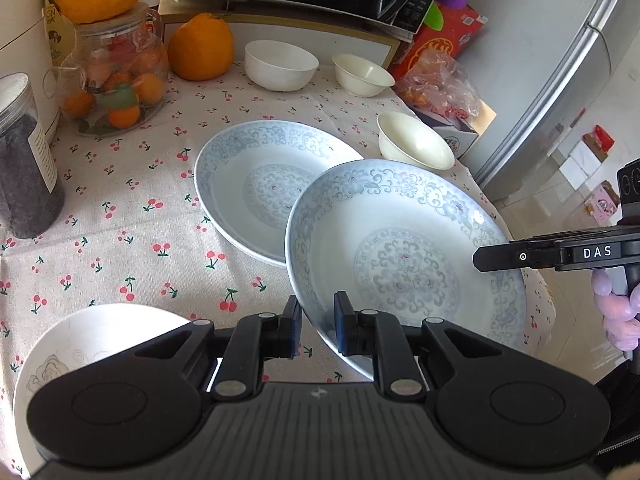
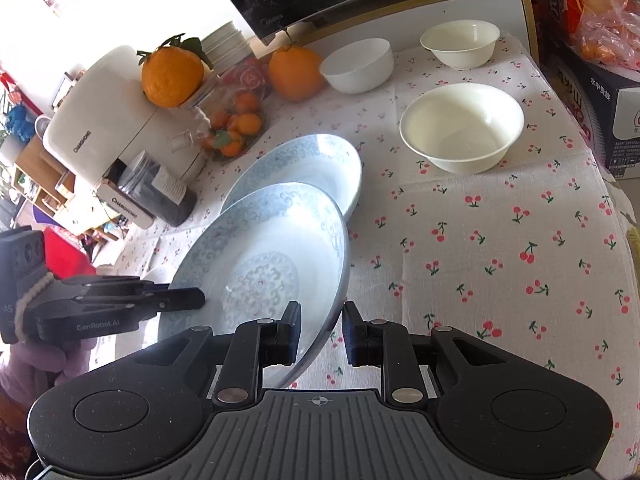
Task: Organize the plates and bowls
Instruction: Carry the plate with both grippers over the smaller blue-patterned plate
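Both tongs are gripping the near blue-patterned plate (image 1: 404,264) by opposite rim edges: left gripper (image 1: 317,330) is straddling the rim on its side, right gripper (image 2: 320,336) the other, each set of jaws looking pinched on the rim with the plate tilted and lifted. Just beyond both tongs, the second blue-patterned plate (image 1: 260,184) is lying flat on the tablecloth (image 1: 120,200), partly under the held one's far edge; stacking likely means moving forward and down, neither hand clearly nearer. Count: two blue plates, one white plate (image 1: 80,340) near-left of the left tongs, three white bowls ahead: near bowl (image 2: 462,128), two farther (image 2: 358,65) (image 2: 460,44).
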Demonstrator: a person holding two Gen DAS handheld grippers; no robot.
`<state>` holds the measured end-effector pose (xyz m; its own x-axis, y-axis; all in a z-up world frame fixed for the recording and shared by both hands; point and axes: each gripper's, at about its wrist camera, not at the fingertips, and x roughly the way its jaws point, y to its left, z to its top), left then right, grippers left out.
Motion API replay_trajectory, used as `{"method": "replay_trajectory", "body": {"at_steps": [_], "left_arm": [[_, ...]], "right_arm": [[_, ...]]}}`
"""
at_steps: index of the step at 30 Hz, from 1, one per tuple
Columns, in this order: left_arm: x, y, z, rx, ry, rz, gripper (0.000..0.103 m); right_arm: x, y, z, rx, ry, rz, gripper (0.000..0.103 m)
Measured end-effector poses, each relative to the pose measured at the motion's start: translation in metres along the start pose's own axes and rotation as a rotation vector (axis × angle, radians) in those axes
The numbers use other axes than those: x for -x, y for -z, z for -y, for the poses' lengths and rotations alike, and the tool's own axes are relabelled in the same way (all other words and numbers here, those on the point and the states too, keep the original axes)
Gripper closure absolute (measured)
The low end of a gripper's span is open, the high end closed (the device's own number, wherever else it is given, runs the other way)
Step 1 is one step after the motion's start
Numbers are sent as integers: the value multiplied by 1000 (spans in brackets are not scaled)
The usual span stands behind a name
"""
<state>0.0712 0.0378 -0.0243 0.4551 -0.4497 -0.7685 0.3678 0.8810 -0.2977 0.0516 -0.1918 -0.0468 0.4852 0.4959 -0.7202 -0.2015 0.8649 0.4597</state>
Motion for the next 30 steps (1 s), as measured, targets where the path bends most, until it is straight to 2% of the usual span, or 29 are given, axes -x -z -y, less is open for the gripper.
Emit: {"method": "replay_trajectory", "body": {"at_steps": [16, 30], "left_arm": [[-7, -23, -24, 124, -105, 33, 88], [-22, -36, -36, 156, -201, 37, 88]], "right_arm": [[-43, -52, -16, -51, 45, 15, 81], [-83, -71, -21, -121, 118, -15, 81]]}}
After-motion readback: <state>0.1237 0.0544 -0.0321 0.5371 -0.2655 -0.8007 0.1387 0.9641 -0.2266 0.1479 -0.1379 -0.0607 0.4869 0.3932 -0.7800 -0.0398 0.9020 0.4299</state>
